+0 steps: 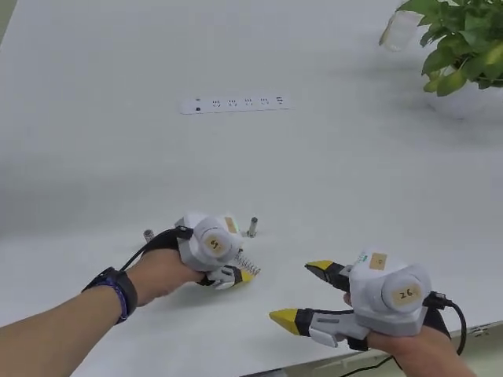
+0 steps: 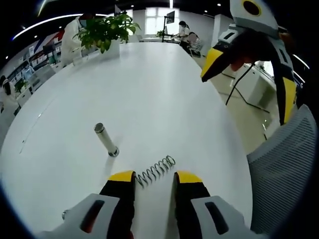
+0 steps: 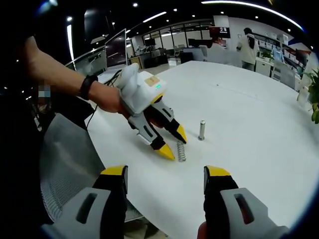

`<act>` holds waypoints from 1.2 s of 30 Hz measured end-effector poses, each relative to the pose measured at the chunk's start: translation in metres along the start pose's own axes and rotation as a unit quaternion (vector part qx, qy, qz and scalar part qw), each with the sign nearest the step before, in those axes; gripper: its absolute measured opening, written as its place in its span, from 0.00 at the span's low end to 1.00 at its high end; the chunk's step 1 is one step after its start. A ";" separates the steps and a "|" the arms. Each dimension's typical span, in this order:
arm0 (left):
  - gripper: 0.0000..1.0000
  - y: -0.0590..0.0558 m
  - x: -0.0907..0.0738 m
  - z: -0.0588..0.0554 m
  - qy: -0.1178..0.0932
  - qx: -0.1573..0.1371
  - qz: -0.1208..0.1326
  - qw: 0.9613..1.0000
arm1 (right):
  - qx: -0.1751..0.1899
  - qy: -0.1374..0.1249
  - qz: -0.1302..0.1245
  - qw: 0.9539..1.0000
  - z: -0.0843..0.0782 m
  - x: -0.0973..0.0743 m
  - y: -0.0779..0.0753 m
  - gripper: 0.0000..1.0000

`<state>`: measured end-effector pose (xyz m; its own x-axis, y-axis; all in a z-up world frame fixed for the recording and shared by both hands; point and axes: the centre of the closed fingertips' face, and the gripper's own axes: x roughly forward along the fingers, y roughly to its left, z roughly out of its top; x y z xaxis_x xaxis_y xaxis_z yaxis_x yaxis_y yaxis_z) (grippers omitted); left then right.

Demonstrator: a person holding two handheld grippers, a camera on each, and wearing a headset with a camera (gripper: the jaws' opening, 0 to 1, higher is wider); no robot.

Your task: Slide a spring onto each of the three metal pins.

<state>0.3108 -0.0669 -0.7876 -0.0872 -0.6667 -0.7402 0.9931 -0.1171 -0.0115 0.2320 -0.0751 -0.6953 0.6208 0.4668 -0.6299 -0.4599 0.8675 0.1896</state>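
Evidently the pick-up step is in hand: low in the left gripper view, the left gripper (image 2: 154, 178) has its jaws parted astride the near end of 1 spring (image 2: 155, 170) lying on the table (image 2: 164, 99) — not yet pinched. A bare pin (image 2: 106, 140) stands just up-left. The right gripper (image 1: 302, 292), lower right of the head view, gapes empty. Next — pinch, lift, and align the coil over that pin.

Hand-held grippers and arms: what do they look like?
Left hand-held gripper and right hand-held gripper: white bodies, black jaws with yellow tips, round beige discs, tan stickers, black cables. Right disc reads 26. Forearms bare; dark wristband on the left.
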 end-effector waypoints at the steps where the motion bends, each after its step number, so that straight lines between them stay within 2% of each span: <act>1: 0.24 -0.001 0.000 -0.001 0.003 0.004 -0.001 1.000 | 0.000 -0.001 0.000 1.000 0.000 0.000 0.000 0.60; 11: 0.15 -0.007 0.000 -0.004 0.014 0.027 -0.006 1.000 | -0.002 -0.002 0.000 1.000 0.000 -0.001 0.000 0.60; 18: 0.04 -0.012 -0.001 -0.006 0.018 0.037 -0.009 0.999 | -0.002 -0.002 0.000 1.000 -0.002 -0.001 0.001 0.59; 24: 0.04 -0.012 -0.003 -0.008 0.020 0.034 0.000 0.999 | -0.001 -0.003 -0.002 1.000 -0.001 -0.002 0.002 0.59; 29: 0.04 -0.011 -0.010 -0.017 0.023 0.027 0.006 0.999 | -0.002 -0.004 -0.002 1.000 -0.002 -0.002 0.002 0.59; 36: 0.04 -0.012 -0.015 -0.022 0.031 0.029 0.012 0.999 | -0.005 -0.003 0.005 1.000 -0.002 0.001 0.007 0.59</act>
<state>0.3024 -0.0391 -0.7910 -0.0571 -0.6224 -0.7806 0.9884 -0.1452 0.0435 0.2281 -0.0692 -0.6965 0.6198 0.4765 -0.6235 -0.4720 0.8611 0.1890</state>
